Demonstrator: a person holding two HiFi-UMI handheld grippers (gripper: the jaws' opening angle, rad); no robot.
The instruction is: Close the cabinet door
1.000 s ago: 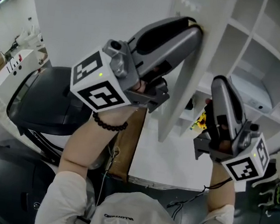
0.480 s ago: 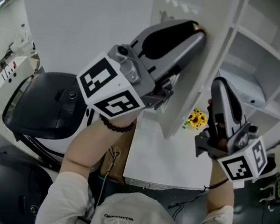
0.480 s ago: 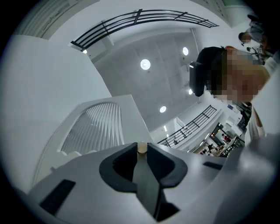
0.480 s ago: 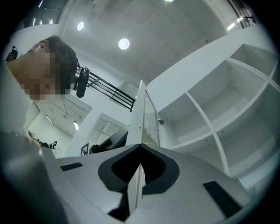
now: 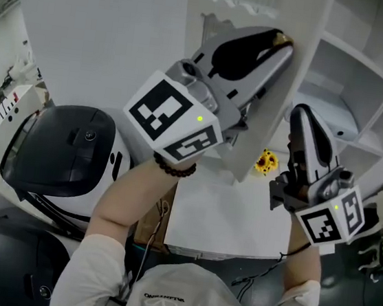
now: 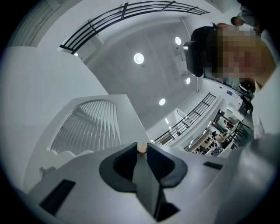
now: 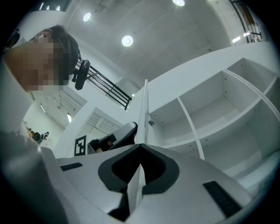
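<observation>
The cabinet (image 5: 367,73) shelves stand exposed, w/ a small yellow thing (image 5: 266,162) low behind the door (image 5: 262,133) (which compartment, can't tell). The door's approx. half open between your hands. Your left gripper (image 5: 283,39) points up along its outer face, jaws pinched on a tan knob (image 6: 141,148). Your right gripper (image 5: 300,115) angles up on the inner side, jaws together, empty.

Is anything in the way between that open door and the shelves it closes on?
Only the right gripper itself, hanging between the cabinet door and the open shelves; nothing else visible blocks the swing.
</observation>
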